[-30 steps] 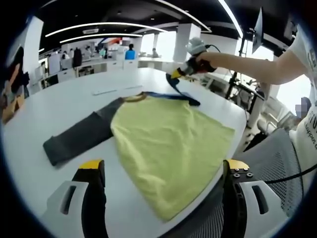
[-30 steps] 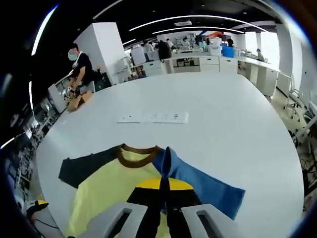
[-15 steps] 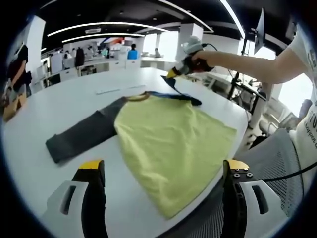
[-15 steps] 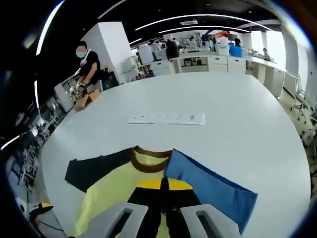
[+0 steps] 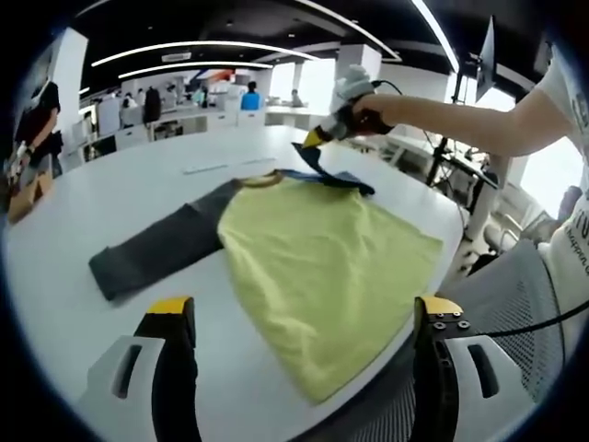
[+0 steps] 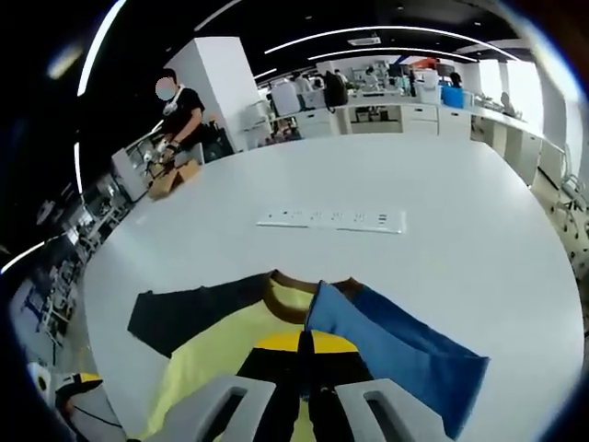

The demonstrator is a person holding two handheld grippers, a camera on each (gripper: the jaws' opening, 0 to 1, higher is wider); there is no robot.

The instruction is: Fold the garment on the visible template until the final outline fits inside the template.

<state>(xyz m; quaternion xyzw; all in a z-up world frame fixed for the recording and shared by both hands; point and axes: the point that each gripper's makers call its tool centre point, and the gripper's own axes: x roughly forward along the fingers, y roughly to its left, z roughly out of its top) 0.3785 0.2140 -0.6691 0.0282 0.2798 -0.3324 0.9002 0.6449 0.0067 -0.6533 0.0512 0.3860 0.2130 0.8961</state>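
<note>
A long-sleeved shirt [image 5: 327, 276] lies flat on the white bench [image 5: 64, 239]. Its body is yellow, with a brown collar [image 6: 290, 304]. The dark grey sleeve [image 5: 156, 250] stretches out flat on the bench. The right gripper [image 6: 305, 368] has its jaws closed tight on the blue sleeve [image 6: 405, 354] and holds it up near the collar. The left gripper [image 5: 304, 318] hangs over the near edge of the bench with its jaws wide apart, holding nothing. A white power strip [image 6: 333, 220] lies farther back on the bench.

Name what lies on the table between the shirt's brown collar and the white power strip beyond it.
Nothing: in the right gripper view, bare white table separates the brown collar from the power strip.
</note>
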